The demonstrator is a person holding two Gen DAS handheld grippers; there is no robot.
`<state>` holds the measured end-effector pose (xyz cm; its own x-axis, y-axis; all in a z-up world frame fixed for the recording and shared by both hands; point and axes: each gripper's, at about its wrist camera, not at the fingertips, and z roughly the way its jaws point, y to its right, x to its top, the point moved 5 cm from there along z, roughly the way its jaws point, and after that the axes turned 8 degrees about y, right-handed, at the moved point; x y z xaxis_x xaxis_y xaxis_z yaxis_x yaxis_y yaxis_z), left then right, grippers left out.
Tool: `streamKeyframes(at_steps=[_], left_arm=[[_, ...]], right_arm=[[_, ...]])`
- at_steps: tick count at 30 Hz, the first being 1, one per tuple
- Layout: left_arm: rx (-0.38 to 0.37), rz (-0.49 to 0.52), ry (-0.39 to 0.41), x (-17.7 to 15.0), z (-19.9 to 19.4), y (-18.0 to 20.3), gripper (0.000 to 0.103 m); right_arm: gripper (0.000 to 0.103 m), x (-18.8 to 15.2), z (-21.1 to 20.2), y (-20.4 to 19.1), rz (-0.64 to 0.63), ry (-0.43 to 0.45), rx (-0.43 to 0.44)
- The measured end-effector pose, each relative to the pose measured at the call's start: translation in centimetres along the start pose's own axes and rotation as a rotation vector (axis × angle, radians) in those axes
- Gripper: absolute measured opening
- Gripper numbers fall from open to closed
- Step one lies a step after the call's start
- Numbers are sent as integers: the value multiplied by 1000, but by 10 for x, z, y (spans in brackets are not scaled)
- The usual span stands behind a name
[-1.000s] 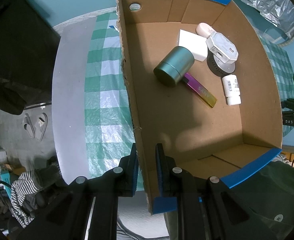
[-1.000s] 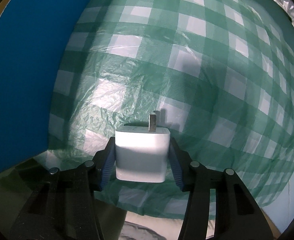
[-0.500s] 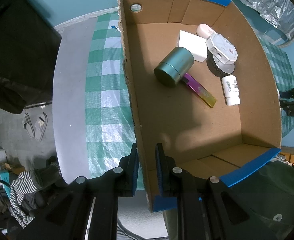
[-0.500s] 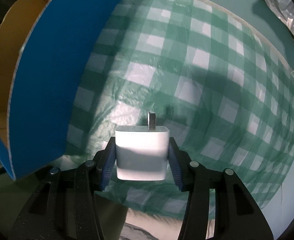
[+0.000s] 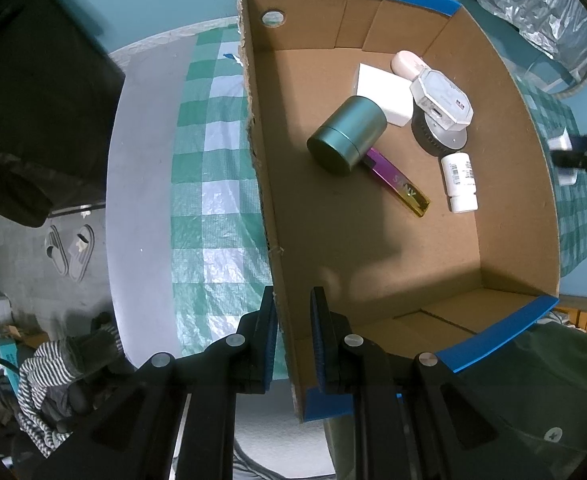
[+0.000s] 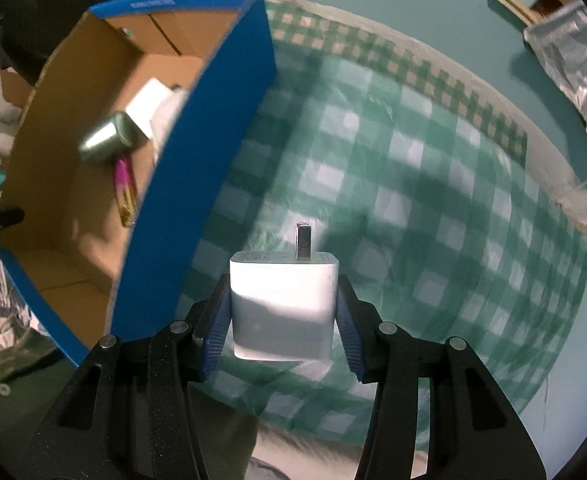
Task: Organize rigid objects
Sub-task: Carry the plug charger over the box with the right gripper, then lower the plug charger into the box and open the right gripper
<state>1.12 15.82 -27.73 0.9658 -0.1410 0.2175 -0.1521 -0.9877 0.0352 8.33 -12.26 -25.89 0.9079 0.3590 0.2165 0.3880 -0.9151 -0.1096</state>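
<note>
My right gripper [image 6: 283,312] is shut on a white charger plug [image 6: 283,304], its metal prong pointing away from me, held above the green checked tablecloth [image 6: 433,208]. To its left stands the cardboard box [image 6: 197,128] with blue outer walls. My left gripper [image 5: 293,328] is shut on the box's left wall [image 5: 267,200]. Inside the box lie a green tin [image 5: 347,140], a rainbow-coloured bar [image 5: 399,188], a white pill bottle [image 5: 459,182], a white square block [image 5: 383,94] and an octagonal white case [image 5: 443,98]. The right gripper [image 5: 565,152] shows at the left wrist view's right edge.
The table [image 5: 141,184] has a bare grey strip left of the cloth. Slippers [image 5: 71,250] and striped cloth [image 5: 49,372] lie on the floor below. A silver foil bag [image 6: 573,72] lies at the far right beyond the table.
My right gripper has risen with the charger plug, so the box's open top and contents now show on its left. The left gripper and box have kept still.
</note>
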Motion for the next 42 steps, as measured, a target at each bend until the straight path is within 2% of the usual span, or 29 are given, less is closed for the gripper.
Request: streamKeyframes(at_steps=[12,21,33,36,42], left_arm=[[-4,-6,1,-1,1,-1,16],[-2,-8,-4,-2,2,-2,16],[5,-17,-1,-1,1,-2,16],[8,-24,-2,-1,0,-5,16],[12,-33,-3,-1,-1,-8,16]], right_arm=[[49,60,-11,-35,-137,57,39],[49,93,1,-72,-241,55,52],[49,93,47,-102,-340,-42,53],[49,93,44,-101,-336,-32,58],[57,99,39,-96,-320,-14,41]])
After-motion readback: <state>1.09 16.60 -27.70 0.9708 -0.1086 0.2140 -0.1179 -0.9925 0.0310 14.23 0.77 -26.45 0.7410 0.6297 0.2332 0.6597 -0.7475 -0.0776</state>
